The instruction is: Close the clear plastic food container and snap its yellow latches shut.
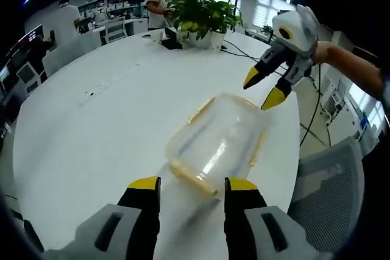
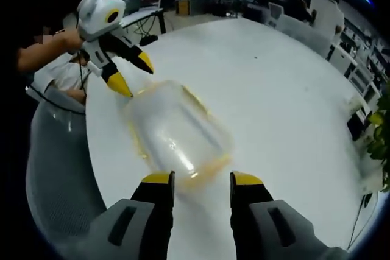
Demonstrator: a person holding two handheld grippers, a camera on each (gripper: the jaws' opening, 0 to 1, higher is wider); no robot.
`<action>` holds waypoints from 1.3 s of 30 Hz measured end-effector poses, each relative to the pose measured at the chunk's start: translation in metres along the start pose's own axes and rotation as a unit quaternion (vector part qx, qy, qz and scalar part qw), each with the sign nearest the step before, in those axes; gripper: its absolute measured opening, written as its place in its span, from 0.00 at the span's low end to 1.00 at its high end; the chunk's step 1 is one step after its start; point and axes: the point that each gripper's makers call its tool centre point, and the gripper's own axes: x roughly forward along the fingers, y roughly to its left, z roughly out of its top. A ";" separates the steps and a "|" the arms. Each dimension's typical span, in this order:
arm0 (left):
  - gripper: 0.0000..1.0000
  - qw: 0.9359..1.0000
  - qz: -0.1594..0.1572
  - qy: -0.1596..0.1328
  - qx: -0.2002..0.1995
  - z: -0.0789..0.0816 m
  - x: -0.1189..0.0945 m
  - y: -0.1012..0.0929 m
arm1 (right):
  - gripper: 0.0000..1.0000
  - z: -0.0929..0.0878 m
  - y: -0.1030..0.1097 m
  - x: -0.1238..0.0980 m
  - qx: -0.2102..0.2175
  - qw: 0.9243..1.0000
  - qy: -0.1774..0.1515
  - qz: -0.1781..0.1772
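Spanning an office (open-plan), white table (image 1: 91, 132)

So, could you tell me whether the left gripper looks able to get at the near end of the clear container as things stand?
Probably yes. The left gripper is open, its jaws pointing straight at the clear container on the white table, with nothing between them. The right gripper hovers at the far end, apart.
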 end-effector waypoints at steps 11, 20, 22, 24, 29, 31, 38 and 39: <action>0.36 0.997 -0.007 -0.005 -0.079 -0.008 0.009 -0.009 | 0.32 0.001 0.003 0.008 0.058 0.998 -0.024 -0.012; 0.33 0.995 -0.017 -0.003 -0.102 -0.008 0.015 -0.015 | 0.31 0.000 0.006 0.013 0.099 0.995 -0.027 -0.004; 0.33 0.994 -0.020 -0.004 -0.107 -0.007 0.016 -0.017 | 0.31 0.001 0.006 0.013 0.102 0.994 -0.029 -0.003; 0.33 0.993 -0.026 -0.004 -0.113 -0.007 0.018 -0.020 | 0.32 0.001 0.007 0.014 0.103 0.994 -0.027 0.002; 0.35 0.992 -0.027 -0.003 -0.125 -0.008 0.019 -0.021 | 0.37 0.000 0.009 0.018 0.124 0.992 -0.021 0.012; 0.35 0.991 -0.027 -0.002 -0.128 -0.008 0.020 -0.021 | 0.37 0.000 0.010 0.018 0.123 0.992 -0.021 0.013; 0.33 0.990 -0.027 -0.005 -0.137 -0.007 0.022 -0.021 | 0.34 0.002 0.011 0.020 0.148 0.989 -0.030 0.008; 0.33 0.990 -0.025 -0.004 -0.138 -0.006 0.022 -0.021 | 0.33 0.002 0.010 0.021 0.150 0.988 -0.032 0.003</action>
